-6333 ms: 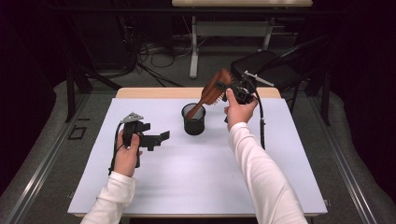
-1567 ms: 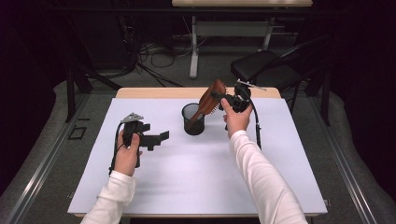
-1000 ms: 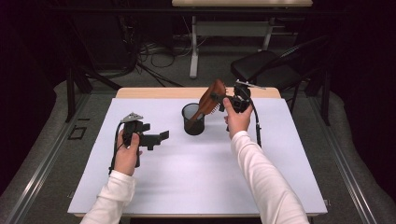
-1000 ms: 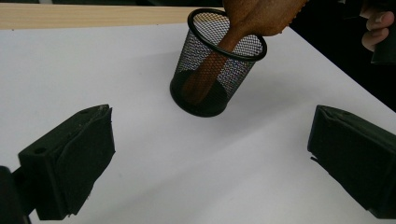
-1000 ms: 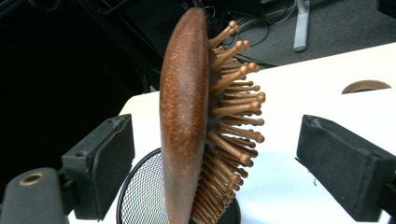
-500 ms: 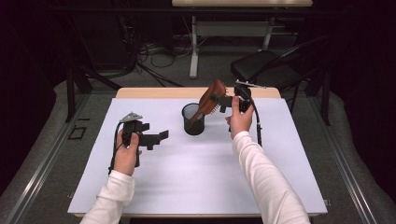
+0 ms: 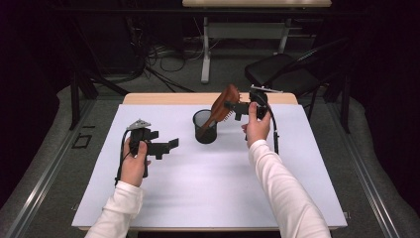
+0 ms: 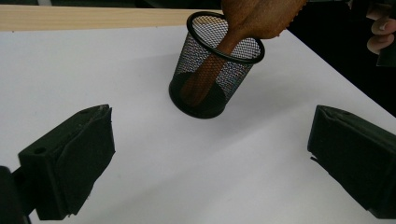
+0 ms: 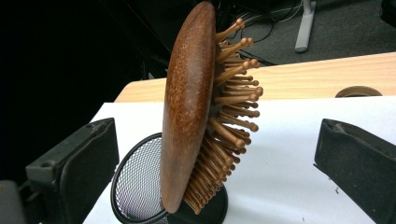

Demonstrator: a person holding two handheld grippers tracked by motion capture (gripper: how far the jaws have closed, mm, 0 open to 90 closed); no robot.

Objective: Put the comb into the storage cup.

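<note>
- Where the person sits at the near edge, a big white table [image 7: 208,193] spreads out, and a strip of bare wood shows along its far side.
- A black chair [image 7: 282,74] stands on the floor past the far right corner of the table.
- The black mesh cup [image 7: 204,127] stands upright on the far middle part of the table, between the two hands.
- The brown wooden hairbrush [image 7: 221,108] stands in the cup with its handle down inside, leaning to the right. Its wide head sticks out above the rim, and its pegs point to the right.
- The right gripper [image 7: 236,107] is held up just right of the cup. Its jaws have just been opening and now stand wide apart. The brush head is between them, but the pads do not touch it, so it holds nothing.
- The left gripper [image 7: 168,146] is held over the left part of the table, well apart from the cup and pointing toward it. Its jaws are wide open and hold nothing.
</note>
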